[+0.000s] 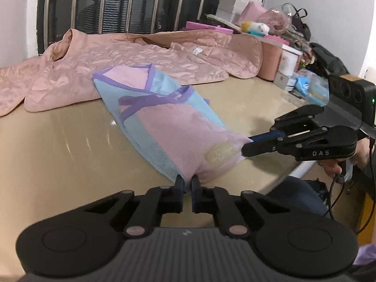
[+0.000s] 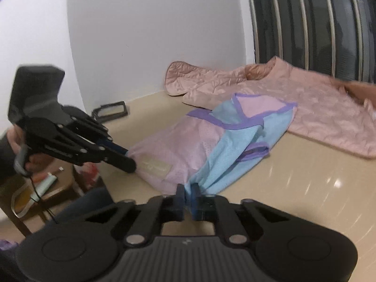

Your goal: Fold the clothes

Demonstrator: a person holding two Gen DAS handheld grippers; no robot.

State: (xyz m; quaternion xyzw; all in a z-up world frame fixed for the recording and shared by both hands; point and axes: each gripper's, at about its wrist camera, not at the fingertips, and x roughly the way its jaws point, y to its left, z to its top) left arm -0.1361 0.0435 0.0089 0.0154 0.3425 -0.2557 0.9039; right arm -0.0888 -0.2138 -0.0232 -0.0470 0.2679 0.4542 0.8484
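Left wrist view shows the mesh vest (image 1: 162,119), pink and light blue with purple trim, lying on the beige table (image 1: 58,145) near its front edge, with its hem end drawn toward us and slightly lifted. We hold that hem at two points: our left gripper (image 1: 187,181) has its fingers pressed together on the pink-and-blue fold at the near corner, and our right gripper (image 1: 246,148) comes in from the right side, its fingers closed on the pink edge just beside a pale rectangular patch (image 1: 219,153). From the right wrist view, the right gripper (image 2: 187,189) pinches a bunched light blue corner of the vest (image 2: 211,141), while the left gripper (image 2: 131,162) clamps the pink edge beside the same patch (image 2: 155,165). Behind the vest, touching its far end, a quilted pink jacket (image 1: 131,58) lies spread across the back of the table. Beyond it stands a dark window with metal bars (image 1: 131,2). Boxes and bags (image 1: 263,25) crowd the far right corner. A small black frame (image 2: 110,111) lies on the table (image 2: 293,188) by the white wall (image 2: 152,35).
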